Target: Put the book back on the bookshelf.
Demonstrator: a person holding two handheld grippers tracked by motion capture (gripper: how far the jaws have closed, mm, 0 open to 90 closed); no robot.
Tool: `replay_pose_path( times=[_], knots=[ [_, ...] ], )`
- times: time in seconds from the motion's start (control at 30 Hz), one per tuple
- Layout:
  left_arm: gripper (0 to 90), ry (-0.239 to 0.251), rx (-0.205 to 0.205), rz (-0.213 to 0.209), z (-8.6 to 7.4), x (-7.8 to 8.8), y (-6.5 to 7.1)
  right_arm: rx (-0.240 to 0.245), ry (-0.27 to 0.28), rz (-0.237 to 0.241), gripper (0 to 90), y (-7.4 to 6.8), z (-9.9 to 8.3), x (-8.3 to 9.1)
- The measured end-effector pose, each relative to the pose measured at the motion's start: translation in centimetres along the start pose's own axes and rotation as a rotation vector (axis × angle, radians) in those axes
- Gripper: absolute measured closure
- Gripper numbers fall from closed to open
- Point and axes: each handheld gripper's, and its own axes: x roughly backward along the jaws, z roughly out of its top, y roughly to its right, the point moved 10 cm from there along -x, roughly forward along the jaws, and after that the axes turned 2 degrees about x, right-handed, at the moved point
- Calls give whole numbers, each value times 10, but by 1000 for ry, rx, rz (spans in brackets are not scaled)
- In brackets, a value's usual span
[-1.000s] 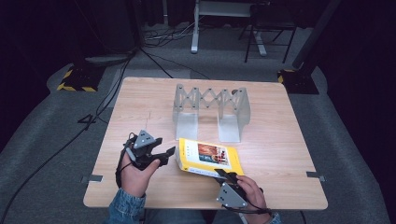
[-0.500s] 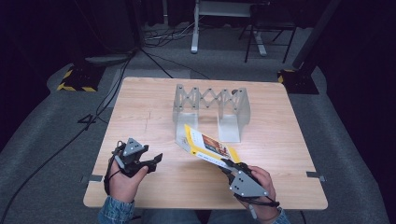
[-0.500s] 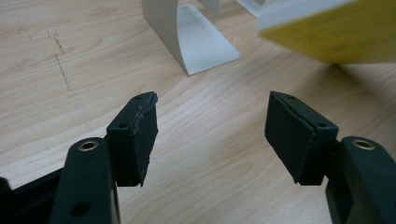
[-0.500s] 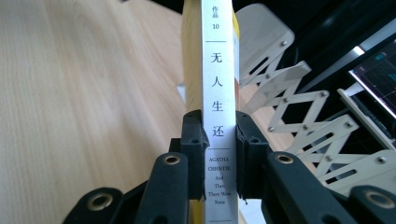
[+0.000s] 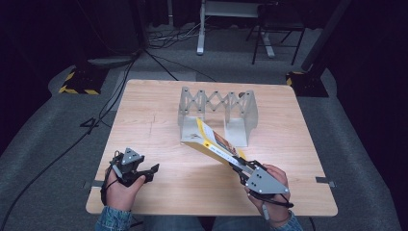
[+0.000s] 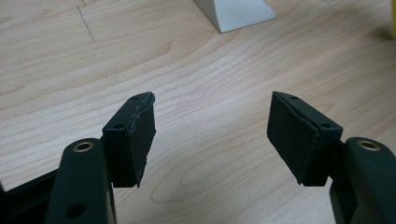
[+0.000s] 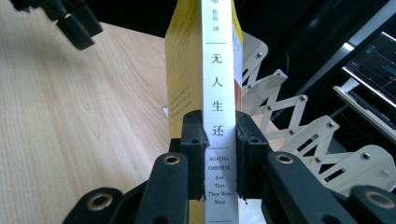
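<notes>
The right claw (image 7: pixel 219 154) is clenched on a yellow book (image 7: pixel 219 70), its two black pads pressing the covers on either side of the white spine, which faces the right gripper view and carries Chinese characters above the words "Agatha Christie" and "And Then There Were None". In the high view the right claw (image 5: pixel 239 166) holds the book (image 5: pixel 211 142) by its near end, so the book slants up and away from the hand, lifted off the tabletop (image 5: pixel 159 120), with its far end close in front of the grey folding book rack (image 5: pixel 216 103) standing at the middle of the tabletop. The rack's scissor-lattice back and upright end plates rise just beyond the book in the right gripper view (image 7: pixel 303 126). The left claw (image 5: pixel 151 172) is well apart, near the tabletop's left front corner; its jaws have just been opening and stand released with nothing between them, bare wood below (image 6: pixel 210 135).
</notes>
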Motion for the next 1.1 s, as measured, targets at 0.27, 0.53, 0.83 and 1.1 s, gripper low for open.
replay_pose_path(
  times=[0.27,0.53,0.83,1.1],
  knots=[
    [313,-26,-21,4,-9,-9,-9,-55,9,-47,766,22,2,7],
    [287,-41,-54,-12,-16,-16,-13,-117,31,-93,766,47,4,12],
    [267,-68,-47,0,-27,-21,-25,-175,44,-158,766,74,5,11],
    [258,-62,-42,20,-31,-24,-32,-239,56,-192,766,91,3,8]
  ],
)
